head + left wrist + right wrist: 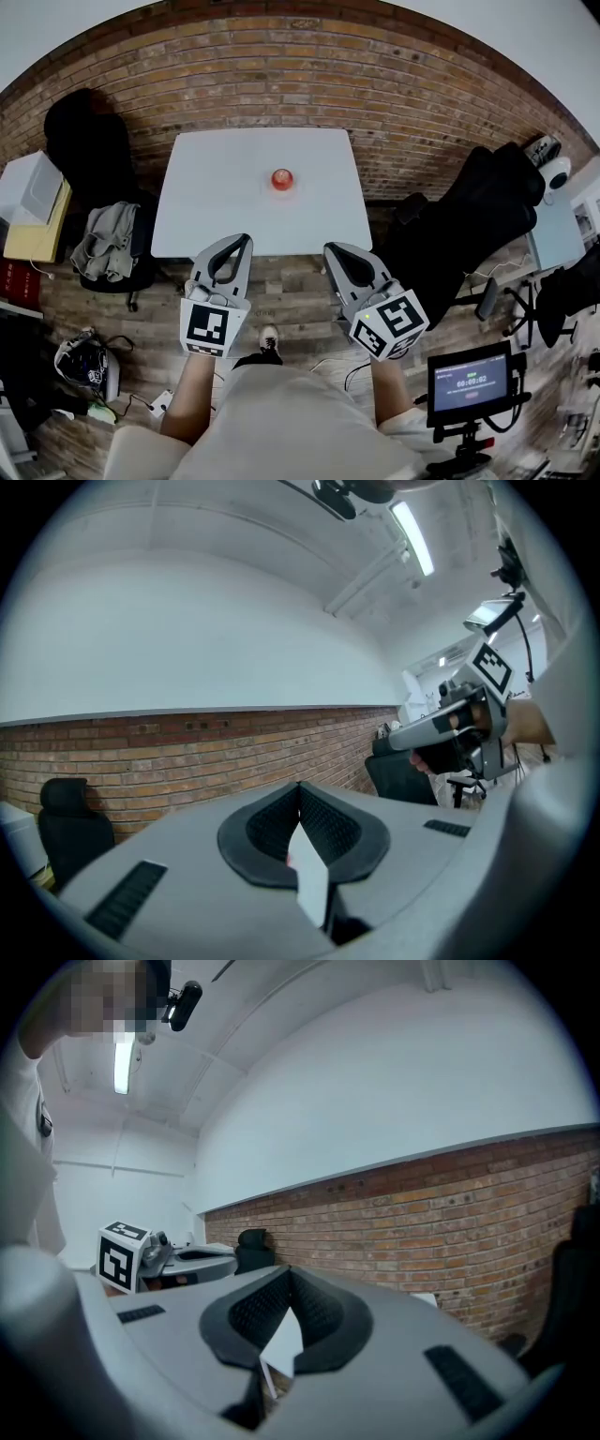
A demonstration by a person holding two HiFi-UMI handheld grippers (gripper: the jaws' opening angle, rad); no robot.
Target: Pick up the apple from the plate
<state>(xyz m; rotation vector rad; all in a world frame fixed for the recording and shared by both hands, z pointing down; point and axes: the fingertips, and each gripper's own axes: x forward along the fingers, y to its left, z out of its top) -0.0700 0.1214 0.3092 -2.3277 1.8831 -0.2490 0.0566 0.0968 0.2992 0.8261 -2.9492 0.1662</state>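
Left gripper point(246, 238) and right gripper point(329, 249): jaws together, empty | apple point(282, 178) well ahead on plate point(293, 188) | risk: arriving unopened, tips knock apple, and it rolls across table point(211, 202).

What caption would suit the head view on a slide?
Left gripper and right gripper, jaws shut, face a white table bearing a red apple.
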